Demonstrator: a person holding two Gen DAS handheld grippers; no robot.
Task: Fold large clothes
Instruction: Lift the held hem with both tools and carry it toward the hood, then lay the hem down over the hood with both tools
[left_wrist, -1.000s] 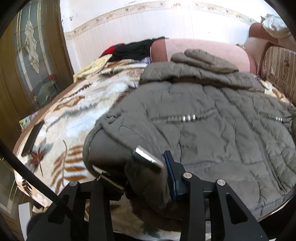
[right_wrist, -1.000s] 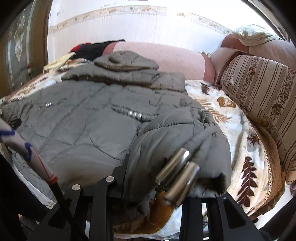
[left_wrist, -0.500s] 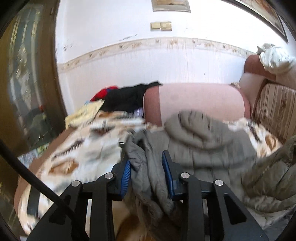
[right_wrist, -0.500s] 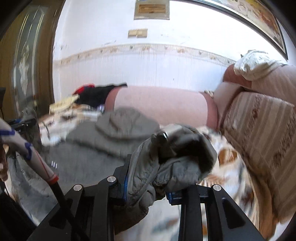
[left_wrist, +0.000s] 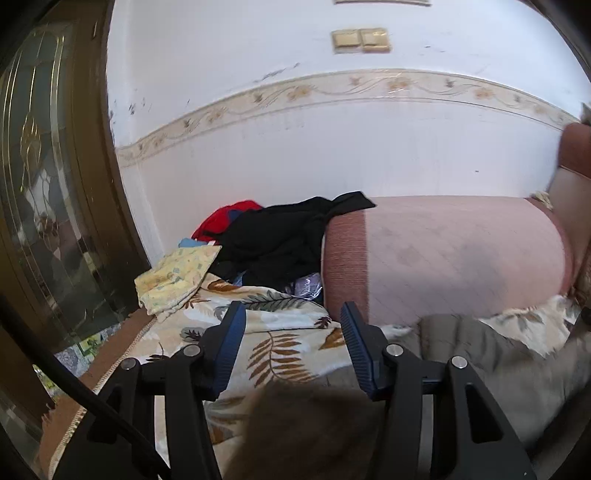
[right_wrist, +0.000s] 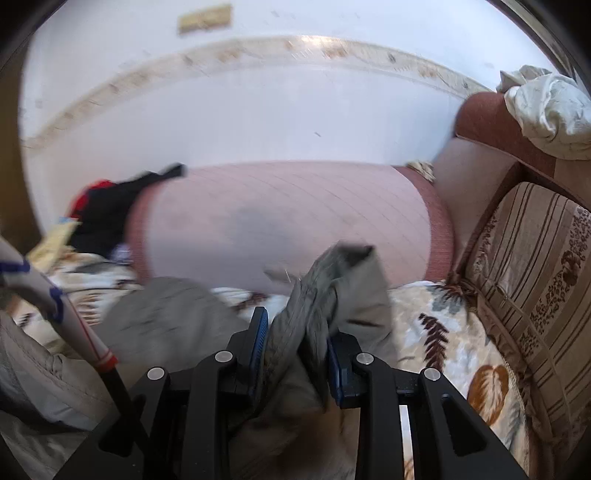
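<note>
In the left wrist view, the left gripper (left_wrist: 293, 332) is spreading its jaws with nothing between the pads, over the leaf-print blanket (left_wrist: 280, 332) in front of the pink bolster (left_wrist: 461, 254); grey jacket (left_wrist: 491, 354) lies below the bolster, black clothes (left_wrist: 280, 236) draped left of it. In the right wrist view, blurred, the right gripper (right_wrist: 295, 332) pinches a jacket fold (right_wrist: 332, 291) before the bolster (right_wrist: 280, 218), apparently lifted, a striped cushion (right_wrist: 535, 266) to its right.

Bright daylight washes out the white wall (left_wrist: 295, 147); right wrist view is motion-blurred, left sharper; fisheye bending and dark vignette from nine to three o'clock.
</note>
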